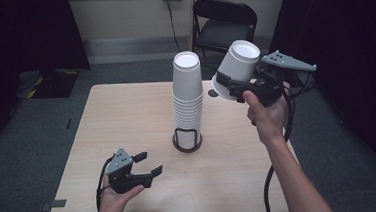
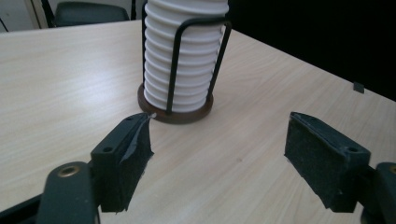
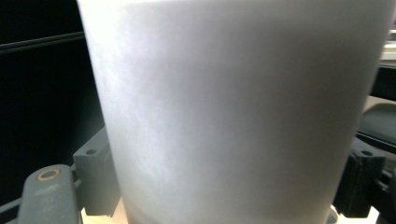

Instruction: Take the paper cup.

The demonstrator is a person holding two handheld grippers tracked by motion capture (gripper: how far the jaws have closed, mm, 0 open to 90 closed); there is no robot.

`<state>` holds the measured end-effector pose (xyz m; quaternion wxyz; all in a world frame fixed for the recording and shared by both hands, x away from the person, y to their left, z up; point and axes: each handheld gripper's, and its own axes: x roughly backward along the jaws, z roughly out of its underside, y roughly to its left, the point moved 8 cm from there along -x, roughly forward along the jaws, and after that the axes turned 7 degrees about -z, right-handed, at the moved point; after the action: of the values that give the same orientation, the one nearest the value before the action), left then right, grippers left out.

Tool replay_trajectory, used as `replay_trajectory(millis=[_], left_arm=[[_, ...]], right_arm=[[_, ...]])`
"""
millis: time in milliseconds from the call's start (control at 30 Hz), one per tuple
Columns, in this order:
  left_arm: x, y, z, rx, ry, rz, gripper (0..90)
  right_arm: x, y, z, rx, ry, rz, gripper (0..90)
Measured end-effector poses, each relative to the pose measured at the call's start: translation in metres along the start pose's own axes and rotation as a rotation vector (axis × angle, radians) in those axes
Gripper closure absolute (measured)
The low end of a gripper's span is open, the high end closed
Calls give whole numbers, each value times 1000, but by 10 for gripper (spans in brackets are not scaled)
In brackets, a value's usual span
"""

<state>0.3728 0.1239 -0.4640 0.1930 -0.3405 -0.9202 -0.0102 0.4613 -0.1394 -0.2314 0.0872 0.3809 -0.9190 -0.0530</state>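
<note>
A tall stack of white paper cups [image 1: 187, 93], bottoms up, stands in a black wire holder [image 1: 187, 140] at the middle of the wooden table [image 1: 127, 120]. Up and to the right of the stack, my right gripper [image 1: 230, 85] is shut on a single white paper cup [image 1: 237, 67], tilted with its bottom pointing up and away. In the right gripper view this cup [image 3: 233, 107] sits between the pads [image 3: 95, 179]. My left gripper [image 1: 150, 164] rests in a hand near the front left, open, with nothing between its jaws. In the left gripper view the stack [image 2: 184, 60] and the holder's brown base [image 2: 175, 115] stand just beyond the open left gripper [image 2: 219, 154].
A black folding chair [image 1: 225, 23] stands behind the table near the wall. Dark curtains hang at both sides. The right gripper's cable [image 1: 275, 170] trails down beside the forearm at the table's right edge.
</note>
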Motion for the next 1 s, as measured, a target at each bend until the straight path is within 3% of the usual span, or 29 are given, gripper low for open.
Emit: replay_trajectory(millis=[100, 133, 333, 533, 733, 767, 867, 1000], left_arm=[[-2, -1, -3, 7, 1, 10, 236], [-4, -2, -9, -10, -6, -5, 235], [-10, -9, -19, -61, -8, -2, 266], [-21, -16, -34, -29, -57, 10, 283], [-25, -21, -26, 2, -58, 21, 284], [-24, -19, -25, -9, -53, 15, 284], [-22, -18, -24, 15, -57, 22, 302], [-20, -19, -22, 7, -61, 29, 328]], right_arm=[[2, 0, 6, -15, 8, -7, 154], [3, 0, 11, -24, 19, -8, 154], [6, 6, 28, -43, 37, -28, 154], [9, 10, 58, -80, 63, -47, 154], [8, 9, 93, -148, 96, -64, 154], [8, 10, 97, -156, 99, -67, 154], [6, 16, 111, -167, 120, -88, 155], [3, 22, 124, -185, 137, -99, 154]])
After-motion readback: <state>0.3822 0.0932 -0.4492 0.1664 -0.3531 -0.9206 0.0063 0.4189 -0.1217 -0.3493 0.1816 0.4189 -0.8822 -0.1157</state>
